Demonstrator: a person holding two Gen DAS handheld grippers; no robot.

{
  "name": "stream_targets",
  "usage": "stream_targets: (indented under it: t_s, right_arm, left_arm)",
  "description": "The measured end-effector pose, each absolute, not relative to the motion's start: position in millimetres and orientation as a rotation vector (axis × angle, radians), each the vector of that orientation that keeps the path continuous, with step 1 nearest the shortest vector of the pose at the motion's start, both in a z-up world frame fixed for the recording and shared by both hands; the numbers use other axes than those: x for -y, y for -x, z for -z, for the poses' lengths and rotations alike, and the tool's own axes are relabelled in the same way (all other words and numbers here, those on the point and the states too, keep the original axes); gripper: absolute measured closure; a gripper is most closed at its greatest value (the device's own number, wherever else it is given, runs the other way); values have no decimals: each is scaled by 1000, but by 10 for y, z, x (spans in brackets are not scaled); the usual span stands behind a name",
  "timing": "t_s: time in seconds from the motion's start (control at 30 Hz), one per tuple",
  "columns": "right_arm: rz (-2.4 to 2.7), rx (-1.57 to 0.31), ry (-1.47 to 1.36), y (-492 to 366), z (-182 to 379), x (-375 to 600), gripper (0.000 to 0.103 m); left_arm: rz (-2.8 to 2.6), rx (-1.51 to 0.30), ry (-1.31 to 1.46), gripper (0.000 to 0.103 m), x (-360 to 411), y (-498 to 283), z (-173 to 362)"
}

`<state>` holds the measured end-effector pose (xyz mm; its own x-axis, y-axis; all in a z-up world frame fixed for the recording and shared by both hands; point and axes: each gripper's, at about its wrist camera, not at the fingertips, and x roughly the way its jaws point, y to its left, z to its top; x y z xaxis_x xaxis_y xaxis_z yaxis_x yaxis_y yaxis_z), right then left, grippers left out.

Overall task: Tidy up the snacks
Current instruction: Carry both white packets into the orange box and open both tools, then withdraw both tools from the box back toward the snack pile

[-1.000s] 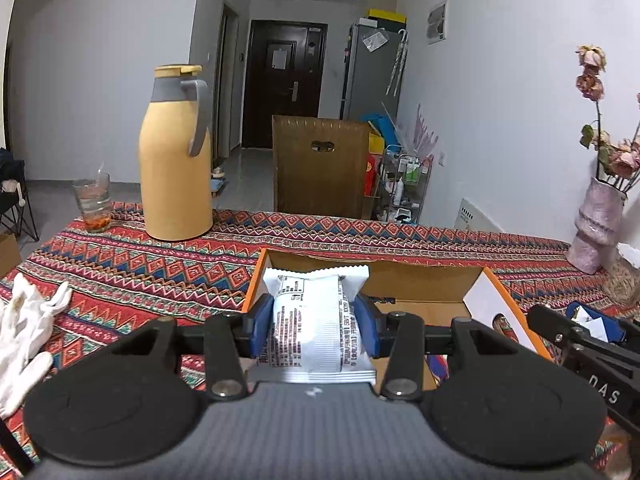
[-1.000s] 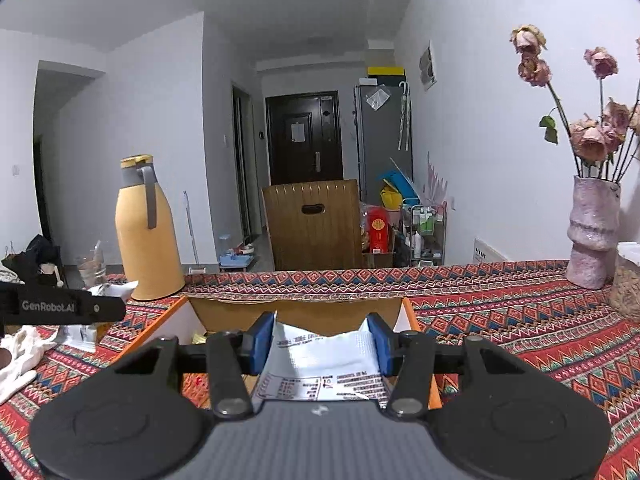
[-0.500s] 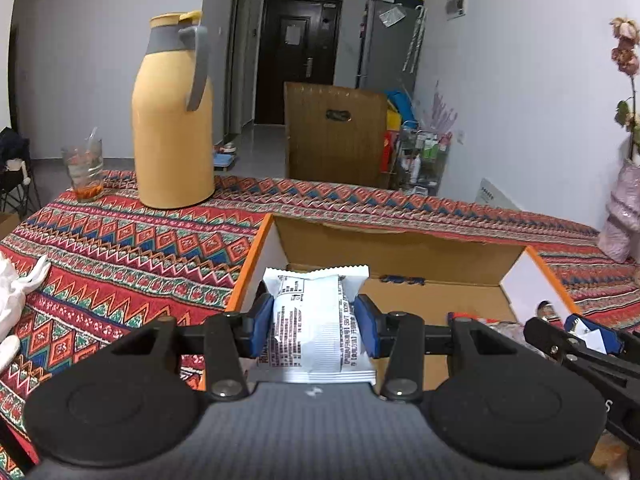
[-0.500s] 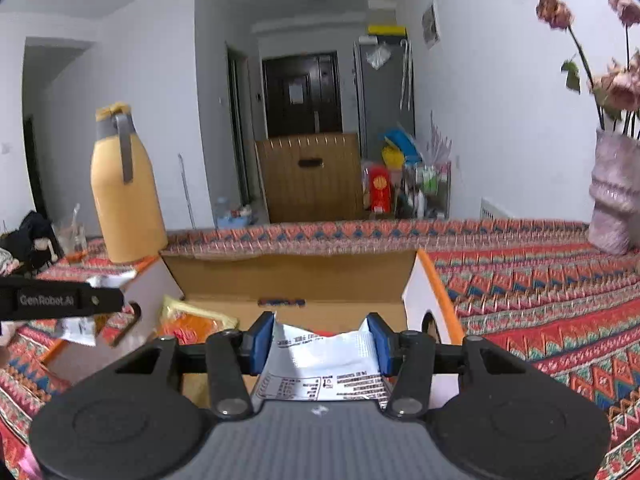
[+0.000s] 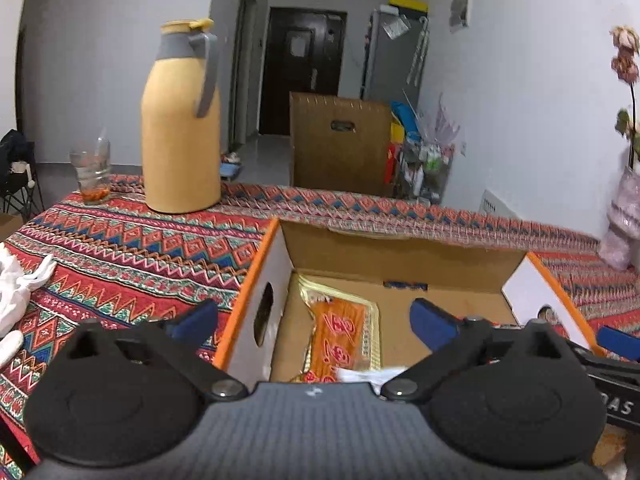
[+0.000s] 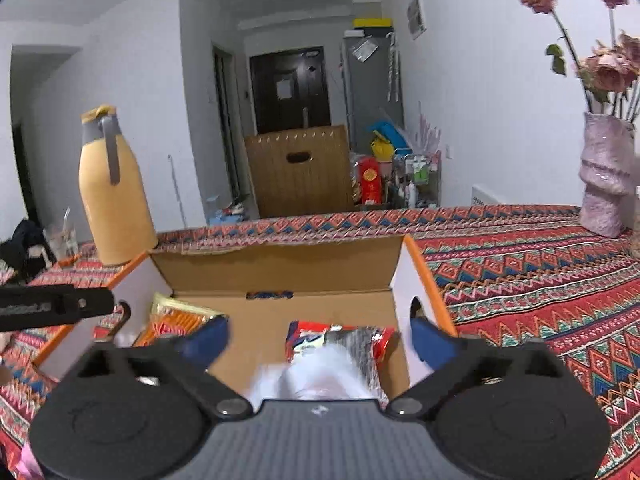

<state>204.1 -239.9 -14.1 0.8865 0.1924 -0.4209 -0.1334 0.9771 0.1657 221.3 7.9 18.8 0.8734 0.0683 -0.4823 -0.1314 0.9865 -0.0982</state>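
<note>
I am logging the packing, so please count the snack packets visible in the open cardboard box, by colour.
Orange-and-gold foil packets: 1
Red-and-silver foil packets: 1
White plastic packets, both blurred: 2
Total: 4

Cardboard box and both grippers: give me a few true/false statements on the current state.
1. The left gripper is clamped on a white packet. False: its jaws are opening, nothing pinched.
2. An orange and gold snack packet lies in the cardboard box. True.
3. The yellow thermos stands inside the box. False: it stands on the tablecloth beyond the box.
4. The right gripper hangs over the open box with its jaws opening. True.
5. A red snack packet lies in the box. True.
</note>
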Motion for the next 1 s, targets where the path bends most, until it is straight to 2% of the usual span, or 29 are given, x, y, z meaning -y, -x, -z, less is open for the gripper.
stream_targets:
  t_s: [0.57, 1.0]
  right_arm:
    - [-149, -461, -176, -1985, 69, 2460, 0]
    - [-140, -391, -168, -1718, -237, 2495, 0]
  left_arm:
    - [-105, -500, 151, 0, -84, -2152, -237]
    - [-105, -461, 139, 0, -15, -1937, -527]
